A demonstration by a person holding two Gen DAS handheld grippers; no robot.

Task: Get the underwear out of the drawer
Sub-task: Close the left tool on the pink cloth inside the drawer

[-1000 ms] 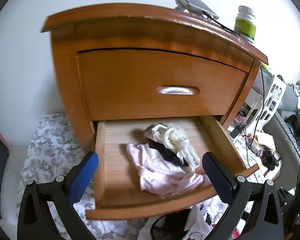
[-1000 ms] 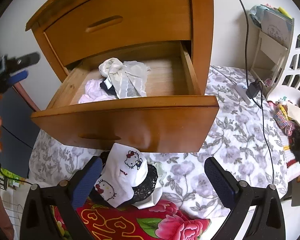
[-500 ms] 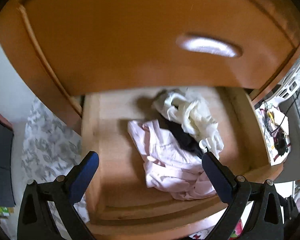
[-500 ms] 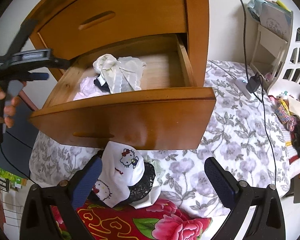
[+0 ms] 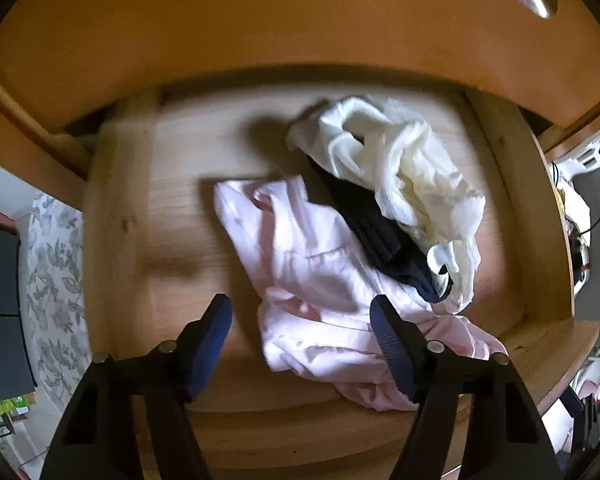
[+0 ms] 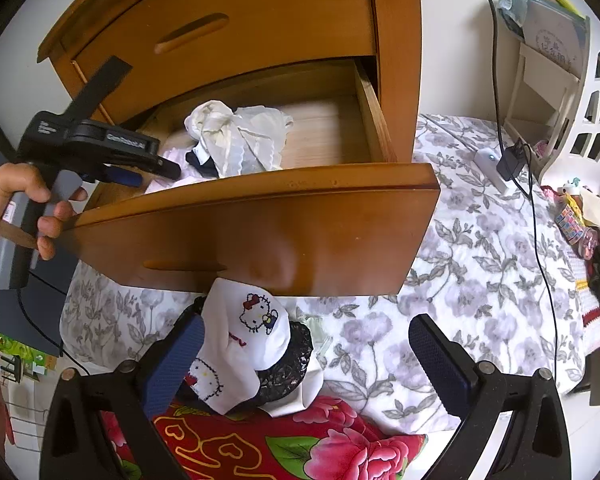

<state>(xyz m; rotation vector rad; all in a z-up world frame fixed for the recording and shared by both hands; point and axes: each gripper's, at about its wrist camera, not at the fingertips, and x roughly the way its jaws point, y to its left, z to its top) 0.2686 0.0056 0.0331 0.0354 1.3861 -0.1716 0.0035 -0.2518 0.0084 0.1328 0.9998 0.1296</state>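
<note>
Right below the left tongs (image 5: 300, 320) lies the pink underwear (image 5: 320, 280), crumpled on the floor of the open drawer (image 5: 140, 240). Its near folds sit between the two blue pads, which have just been closing in from their widest spread; the pad on the right overlaps the cloth in the left wrist view, while the one on the left stands over bare wood, and no squeeze on the fabric shows, so the jaws read as partly open around it. Just beyond the pink piece, farther from the tongs, a dark navy garment (image 5: 384, 236) lies half under a cream lace garment (image 5: 408, 176) toward the drawer's back right corner. Above them hangs the closed upper drawer front (image 5: 300, 20) of the wooden nightstand (image 6: 260, 20).

From the right wrist view, a hand (image 6: 16, 208) holds the left tongs by the grey grip, their tips dipped past the drawer's front edge. The right tongs (image 6: 304, 360) stand wide apart and empty over the floral bedsheet (image 6: 480, 260), with a white cartoon-cat garment (image 6: 244, 344) and black lace just beside their left pad.
</note>
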